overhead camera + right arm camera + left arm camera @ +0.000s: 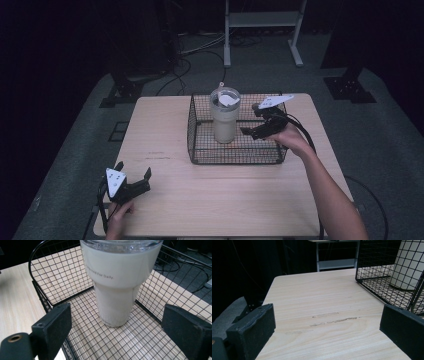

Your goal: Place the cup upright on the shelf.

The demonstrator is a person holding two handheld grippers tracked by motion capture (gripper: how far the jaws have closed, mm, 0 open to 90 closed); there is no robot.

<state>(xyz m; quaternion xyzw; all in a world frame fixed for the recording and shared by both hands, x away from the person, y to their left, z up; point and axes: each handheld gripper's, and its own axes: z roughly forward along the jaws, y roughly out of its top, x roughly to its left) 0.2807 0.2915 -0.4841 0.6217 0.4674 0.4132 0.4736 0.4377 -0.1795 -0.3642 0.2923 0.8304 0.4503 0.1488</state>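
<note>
High view: a pale wooden table (200, 200) at frame centre carries a black wire basket (200, 150) in its upper middle; a cream tumbler (224, 120) with a clear lid stands upright inside the basket, toward its left half. The right gripper (248, 131) sits over the basket's right part, jaws spread and aimed at the tumbler's side, holding nothing. The left gripper (134, 170) rests at lower left of the frame, near the table's front edge, jaws apart and empty, well apart from the basket. Left gripper view: bare tabletop lies between the two black jaws, with the basket corner (359, 280) at upper right and the tumbler base (407, 275) behind the mesh; open room runs across the whole left and centre of the board up to its far rounded corner. Right gripper view: the tumbler (117, 290) fills the upper centre, standing on the basket floor (130, 340); both jaws flank it low in the frame, wide apart and not touching it. The basket walls rise at left and right, close to the jaws. Risk, as judged: a jaw could snag a basket wall or rim on closing in, and an off-centre squeeze on the smooth tapered body could tip or slip the tumbler; the basket, unheld, might slide.
</note>
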